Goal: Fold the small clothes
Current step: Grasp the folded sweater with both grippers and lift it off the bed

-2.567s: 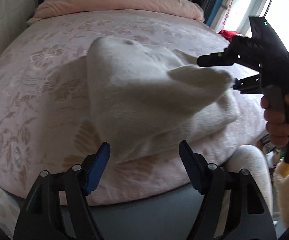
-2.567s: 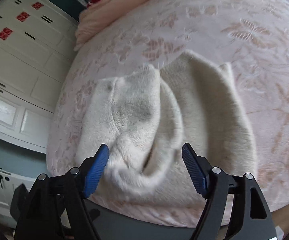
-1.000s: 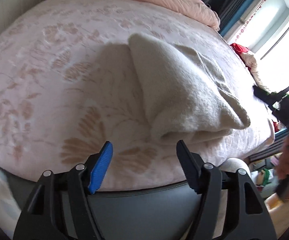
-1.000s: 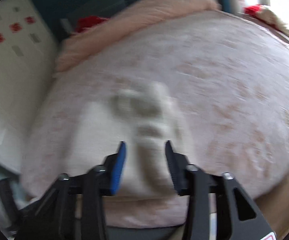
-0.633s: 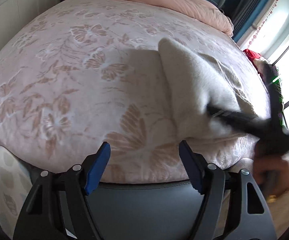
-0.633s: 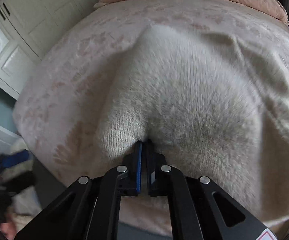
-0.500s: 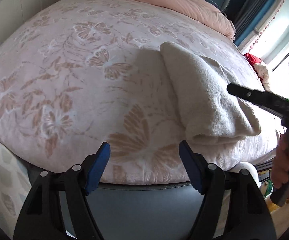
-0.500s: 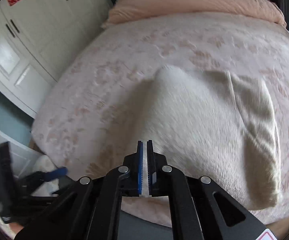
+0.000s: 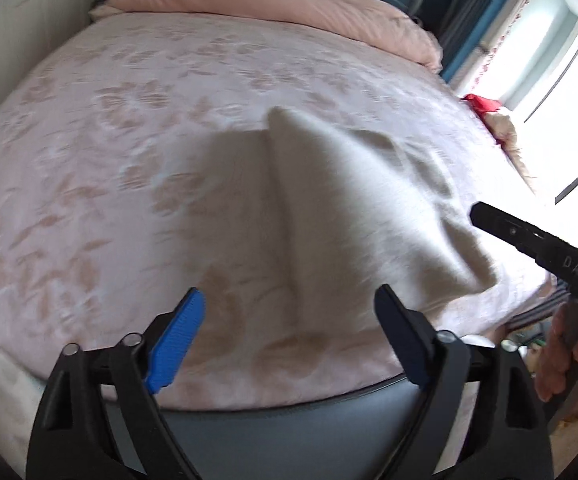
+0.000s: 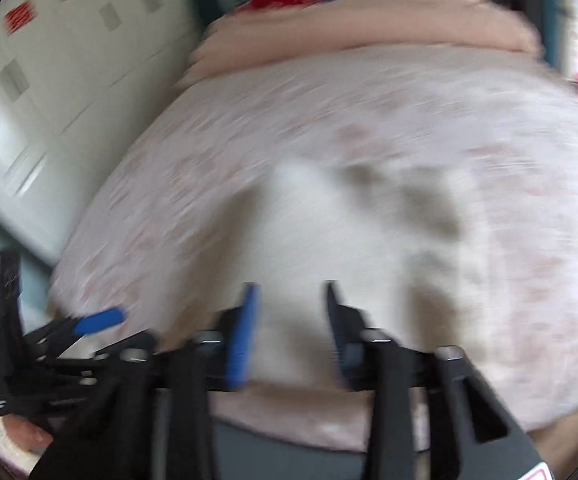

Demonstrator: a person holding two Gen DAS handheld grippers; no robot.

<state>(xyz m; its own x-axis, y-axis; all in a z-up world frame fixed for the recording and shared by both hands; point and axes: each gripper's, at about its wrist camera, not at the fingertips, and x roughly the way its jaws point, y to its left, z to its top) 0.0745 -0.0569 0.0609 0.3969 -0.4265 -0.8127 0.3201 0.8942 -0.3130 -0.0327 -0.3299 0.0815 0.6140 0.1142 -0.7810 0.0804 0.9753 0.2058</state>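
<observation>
Cream knit, folded into a thick bundle, is what I see on the bed: the garment (image 9: 353, 208) lies on the pink flowered bedspread (image 9: 109, 168), toward the near right part of it, with one corner raised in a soft peak at its far end. A plain pink quilt (image 9: 273, 4) is rolled along the far edge of the bed, something red (image 9: 483, 103) sits at the right edge by the bright window, and white cupboard doors (image 10: 49, 92) stand off to the left.

My left gripper (image 9: 289, 328) hangs over the near edge of the bed, short of the garment. Its jaws are spreading, already wide, and only bedspread and the near edge of the knit show in the gap; the blue pads (image 9: 175, 338) touch nothing.

My right gripper (image 10: 289, 320) is badly blurred in its own view. Its jaws are parting too, about half apart, with the cream knit showing between them, and I see no fold pinched by either pad. From the left camera I see its black finger (image 9: 529, 240) reaching in from the right, its tip just beside the garment's right flank; I cannot tell whether it touches. The hand (image 9: 565, 352) around its grip shows at the lower right, off the bed.

In the right camera, the left gripper appears at the near left, apart from the garment.
</observation>
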